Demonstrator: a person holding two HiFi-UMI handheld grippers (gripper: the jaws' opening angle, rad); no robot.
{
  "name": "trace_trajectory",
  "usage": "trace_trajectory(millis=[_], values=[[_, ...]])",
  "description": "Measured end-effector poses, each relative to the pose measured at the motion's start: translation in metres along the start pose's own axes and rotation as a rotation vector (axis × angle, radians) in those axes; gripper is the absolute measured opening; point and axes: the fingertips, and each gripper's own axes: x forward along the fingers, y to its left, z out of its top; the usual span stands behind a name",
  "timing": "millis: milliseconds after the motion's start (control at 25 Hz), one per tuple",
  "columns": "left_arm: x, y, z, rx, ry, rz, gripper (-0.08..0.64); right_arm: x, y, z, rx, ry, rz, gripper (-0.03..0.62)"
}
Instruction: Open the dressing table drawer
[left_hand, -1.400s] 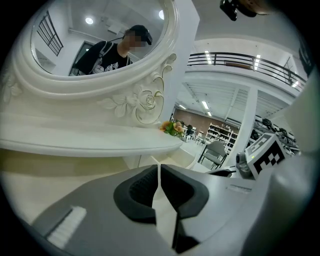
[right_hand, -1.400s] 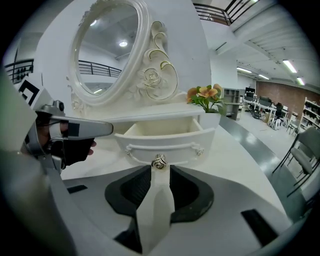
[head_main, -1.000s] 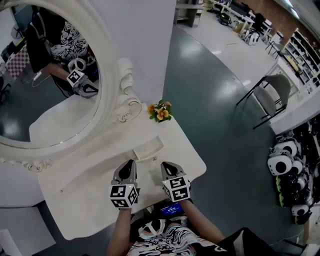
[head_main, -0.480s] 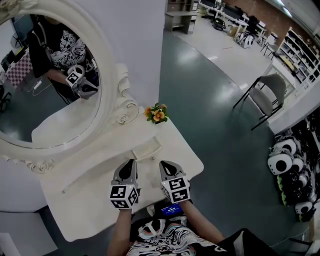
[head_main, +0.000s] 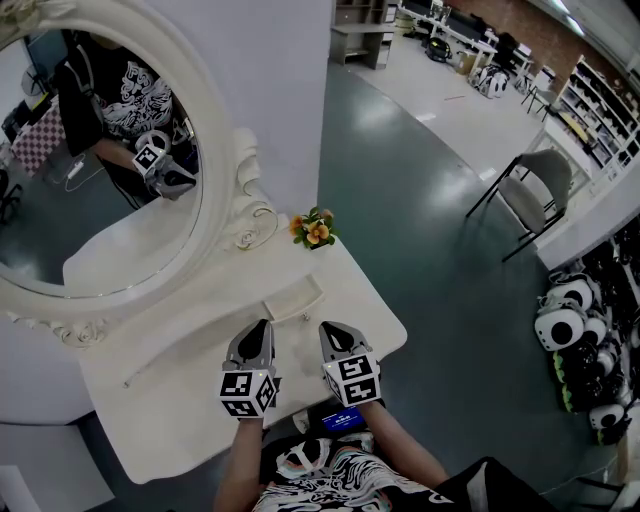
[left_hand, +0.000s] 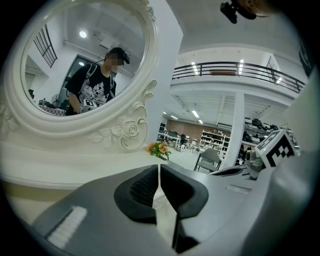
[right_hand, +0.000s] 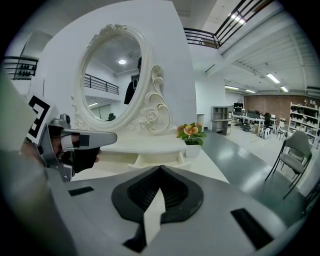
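Closed left tongs (head_main: 262, 326), right tongs (head_main: 329, 328) over dressing table (head_main: 170, 395)

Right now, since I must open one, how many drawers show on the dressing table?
1: a small drawer on the tabletop near the flower pot; others may be hidden.

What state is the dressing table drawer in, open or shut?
Partly open: the drawer juts forward from the raised ledge below the mirror, as the head and right gripper views both show.

Mirror (head_main: 100, 200) of dressing table (head_main: 170, 400) partly beyond head view's left edge.
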Motion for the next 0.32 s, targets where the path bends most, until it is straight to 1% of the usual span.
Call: trace_trajectory(millis=[320], values=[[0.0021,-0.0021,0.0014,-0.003,0.0,0.0,0.015,-0.0011,-0.0012,0.0014,-0.001,0.002,0.001,0.0]])
